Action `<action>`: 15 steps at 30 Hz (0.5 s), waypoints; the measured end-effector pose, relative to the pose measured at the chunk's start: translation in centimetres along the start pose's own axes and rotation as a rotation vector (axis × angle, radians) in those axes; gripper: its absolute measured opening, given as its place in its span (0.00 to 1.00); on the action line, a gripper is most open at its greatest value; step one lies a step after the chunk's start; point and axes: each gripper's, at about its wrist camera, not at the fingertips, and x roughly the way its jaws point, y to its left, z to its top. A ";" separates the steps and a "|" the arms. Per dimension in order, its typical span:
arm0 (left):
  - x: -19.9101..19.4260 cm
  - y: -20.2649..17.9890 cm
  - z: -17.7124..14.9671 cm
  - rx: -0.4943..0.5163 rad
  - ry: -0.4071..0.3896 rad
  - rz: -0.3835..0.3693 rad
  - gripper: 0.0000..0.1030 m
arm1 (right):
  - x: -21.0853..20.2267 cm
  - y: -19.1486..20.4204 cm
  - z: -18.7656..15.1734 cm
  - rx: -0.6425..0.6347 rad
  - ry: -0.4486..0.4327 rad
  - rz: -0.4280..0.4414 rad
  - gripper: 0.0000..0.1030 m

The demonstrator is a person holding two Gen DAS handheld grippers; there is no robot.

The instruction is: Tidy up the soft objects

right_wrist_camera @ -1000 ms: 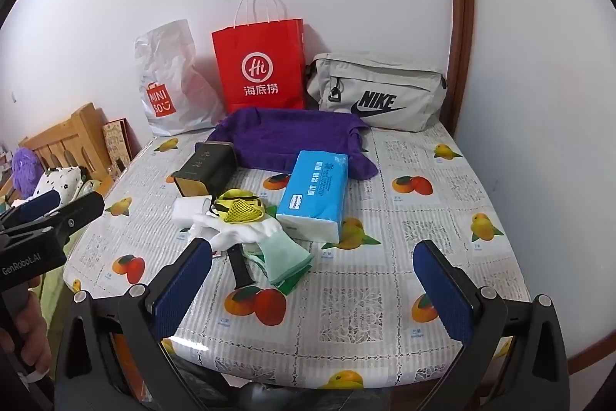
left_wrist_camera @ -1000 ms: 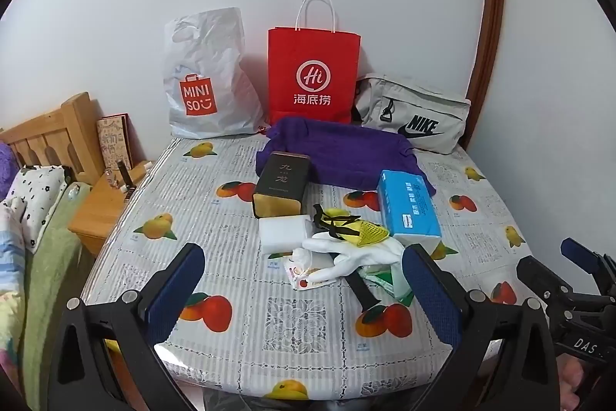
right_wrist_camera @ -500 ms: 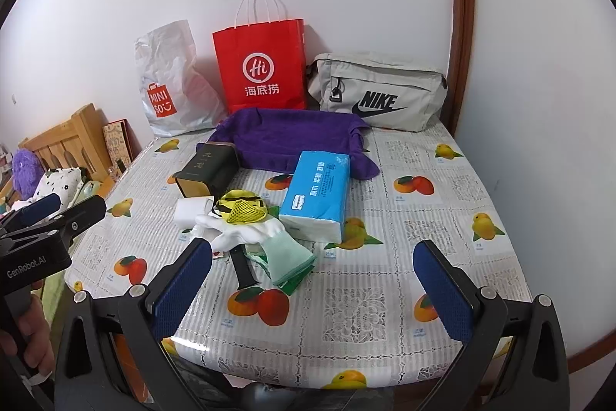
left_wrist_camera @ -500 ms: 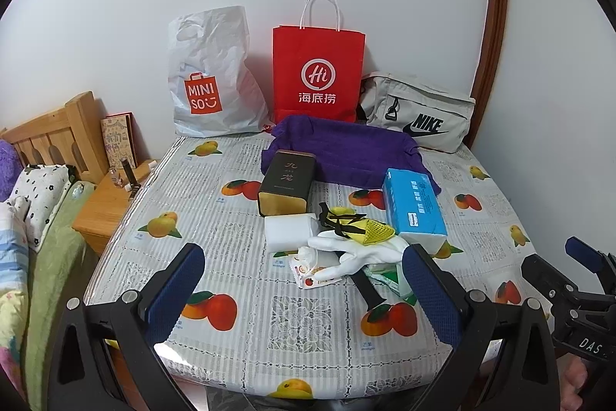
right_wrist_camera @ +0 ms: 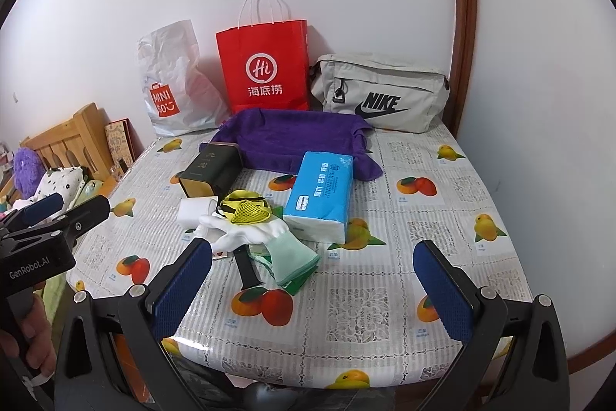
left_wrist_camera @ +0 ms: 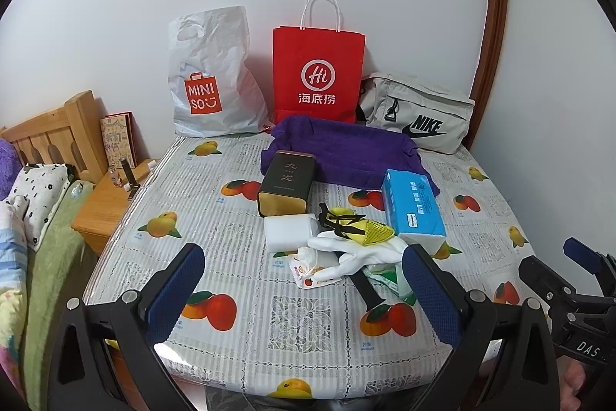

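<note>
A heap of soft things lies mid-table: a white glove (left_wrist_camera: 358, 253) (right_wrist_camera: 246, 232), a yellow mesh pouch (left_wrist_camera: 369, 230) (right_wrist_camera: 246, 210), folded green cloths (right_wrist_camera: 296, 257) and a white tissue roll (left_wrist_camera: 288, 232). Behind them lie a blue tissue pack (left_wrist_camera: 414, 207) (right_wrist_camera: 321, 195) and a purple towel (left_wrist_camera: 346, 156) (right_wrist_camera: 296, 137). My left gripper (left_wrist_camera: 304, 295) hangs open over the near table edge, short of the heap. My right gripper (right_wrist_camera: 313, 289) is open too, to the right of the heap, holding nothing.
A dark tin box (left_wrist_camera: 287, 182) stands by the towel. A black handle (right_wrist_camera: 246, 268) pokes out from under the glove. A Miniso bag (left_wrist_camera: 208, 83), a red paper bag (left_wrist_camera: 317, 76) and a Nike bag (left_wrist_camera: 419, 118) line the back wall. A bed and nightstand (left_wrist_camera: 104, 207) sit left.
Both views shift only slightly, as the grippers drift a little. Nothing on the table has moved and both grippers stay open.
</note>
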 end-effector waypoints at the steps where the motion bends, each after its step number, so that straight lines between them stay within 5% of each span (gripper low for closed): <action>1: 0.0 0.0 -0.1 0.000 -0.001 0.000 1.00 | 0.0 0.0 0.0 0.001 0.001 0.002 1.00; 15: -0.1 -0.1 -0.2 0.004 -0.003 0.000 1.00 | -0.2 -0.1 0.0 0.004 -0.004 0.002 1.00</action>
